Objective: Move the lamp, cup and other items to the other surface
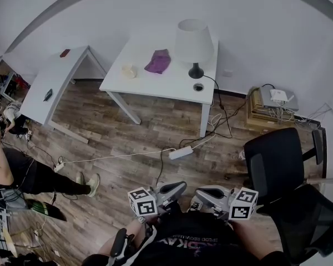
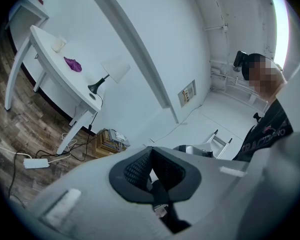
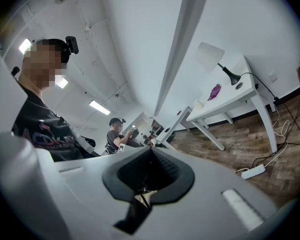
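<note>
White-shaded lamp [image 1: 193, 44] — black base, upright | purple cloth [image 1: 158, 61] beside

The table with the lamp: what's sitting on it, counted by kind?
Lamp: 1
Cup: 1
Purple cloth: 1
Total: 3

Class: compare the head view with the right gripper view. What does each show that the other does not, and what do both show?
Only the head view: the left claw and the black office chair.
Only the right gripper view: ceiling lights and the camera on the person's head.
Both: the white table with the lamp, purple cloth and cup, plus the power strip on the floor.
</note>
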Motion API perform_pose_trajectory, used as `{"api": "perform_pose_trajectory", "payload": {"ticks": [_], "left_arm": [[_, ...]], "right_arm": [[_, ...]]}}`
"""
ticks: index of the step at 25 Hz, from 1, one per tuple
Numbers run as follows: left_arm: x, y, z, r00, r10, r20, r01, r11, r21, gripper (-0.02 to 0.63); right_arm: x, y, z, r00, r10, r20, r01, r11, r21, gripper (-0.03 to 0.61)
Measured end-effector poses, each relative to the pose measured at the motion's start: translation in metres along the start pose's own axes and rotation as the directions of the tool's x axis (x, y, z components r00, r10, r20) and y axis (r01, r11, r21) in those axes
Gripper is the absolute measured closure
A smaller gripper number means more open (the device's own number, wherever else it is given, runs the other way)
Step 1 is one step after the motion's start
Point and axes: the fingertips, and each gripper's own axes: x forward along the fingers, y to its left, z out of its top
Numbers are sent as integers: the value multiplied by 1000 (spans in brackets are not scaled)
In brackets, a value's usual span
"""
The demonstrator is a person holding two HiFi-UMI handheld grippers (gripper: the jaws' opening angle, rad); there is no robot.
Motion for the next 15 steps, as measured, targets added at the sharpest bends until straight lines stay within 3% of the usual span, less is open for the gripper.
{"api": "perform_pose_trajectory", "payload": {"ticks": [15], "left_arm": [[-9, 2, 2, 1000, -6, 1, 6, 1000, -8, 618]], "right_arm": [[10, -2, 0, 1000, 26, 3, -26, 999, 33, 574]]}}
